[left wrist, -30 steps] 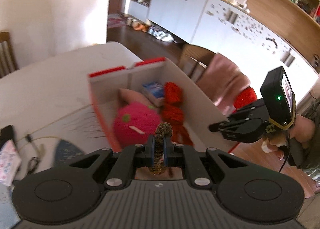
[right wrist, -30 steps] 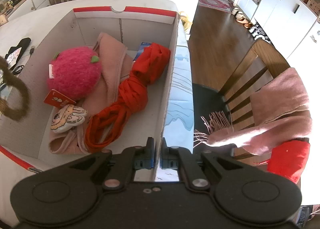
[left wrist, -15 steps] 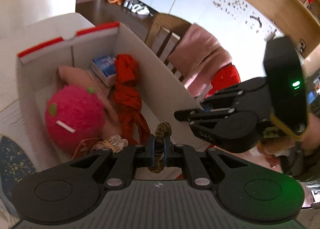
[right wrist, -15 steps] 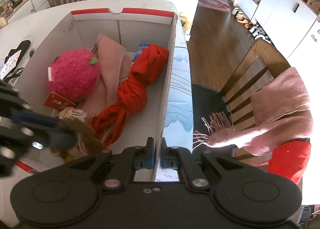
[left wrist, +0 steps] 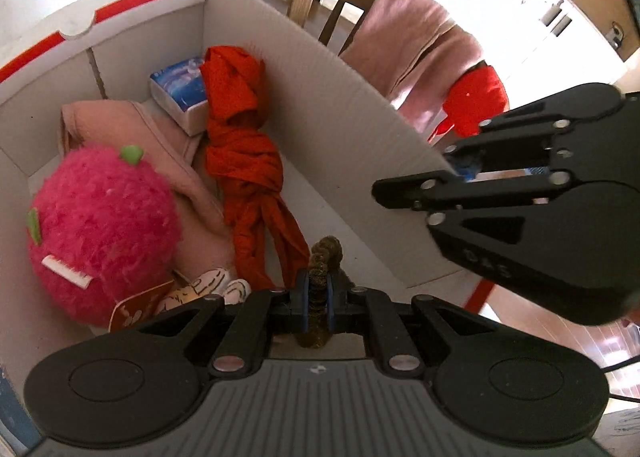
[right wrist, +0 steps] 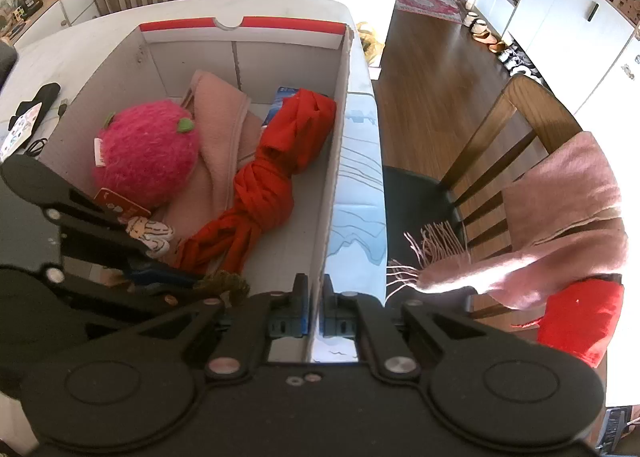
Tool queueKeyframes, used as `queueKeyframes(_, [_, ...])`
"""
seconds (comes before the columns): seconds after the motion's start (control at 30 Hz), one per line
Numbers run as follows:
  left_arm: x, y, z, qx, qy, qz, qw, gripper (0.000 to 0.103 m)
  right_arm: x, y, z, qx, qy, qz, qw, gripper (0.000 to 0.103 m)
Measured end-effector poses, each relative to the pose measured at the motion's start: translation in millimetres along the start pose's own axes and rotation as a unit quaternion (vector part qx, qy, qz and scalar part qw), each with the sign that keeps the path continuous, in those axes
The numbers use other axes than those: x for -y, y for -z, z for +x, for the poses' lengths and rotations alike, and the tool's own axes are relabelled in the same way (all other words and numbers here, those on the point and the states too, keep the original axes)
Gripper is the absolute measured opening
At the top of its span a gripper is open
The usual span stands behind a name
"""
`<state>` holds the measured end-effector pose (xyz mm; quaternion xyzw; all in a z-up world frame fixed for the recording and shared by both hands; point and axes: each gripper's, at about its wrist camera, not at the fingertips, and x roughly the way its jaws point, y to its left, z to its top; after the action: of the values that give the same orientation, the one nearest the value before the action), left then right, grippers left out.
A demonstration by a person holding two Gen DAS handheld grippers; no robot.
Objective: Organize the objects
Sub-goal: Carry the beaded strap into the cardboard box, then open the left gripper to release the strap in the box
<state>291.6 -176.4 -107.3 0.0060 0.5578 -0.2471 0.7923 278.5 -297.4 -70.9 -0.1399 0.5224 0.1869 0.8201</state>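
Note:
My left gripper (left wrist: 316,297) is shut on a brown braided hair tie (left wrist: 325,257) and holds it over the near end of the white cardboard box (left wrist: 340,97). From the right wrist view the tie (right wrist: 224,283) shows at the left gripper's tips, inside the box (right wrist: 340,145). The box holds a pink plush ball (left wrist: 100,225), a knotted red cloth (left wrist: 244,161), a pink folded cloth (left wrist: 160,137) and a blue tissue pack (left wrist: 180,89). My right gripper (right wrist: 316,309) is shut on the box's right wall near its front corner; it shows in the left wrist view (left wrist: 440,185).
A wooden chair (right wrist: 520,129) stands right of the table, draped with a pink scarf (right wrist: 560,217) over a red cloth (right wrist: 580,317). A phone and cables (right wrist: 36,113) lie on the table left of the box. White cabinets (right wrist: 580,9) line the far wall.
My left gripper has moved forward and down over the box with the hair tie, closer to its contents. My right gripper has kept its hold on the box wall.

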Motion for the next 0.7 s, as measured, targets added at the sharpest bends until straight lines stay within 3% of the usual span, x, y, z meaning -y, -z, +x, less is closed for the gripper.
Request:
queueKeyframes(0.3, [1.6,-0.1,9.3,-0.018,-0.023,0.022,0.9993,0.007,0.6,-0.1,0.0,-0.001,-0.002,0.002,1.0,0.004])
queueKeyframes(0.7, [0.2,6.7,-2.7,-0.003,-0.034,0.022,0.9992,0.01,1.2,-0.8,2.5,-0.003,-0.001,0.001,1.0,0.004])
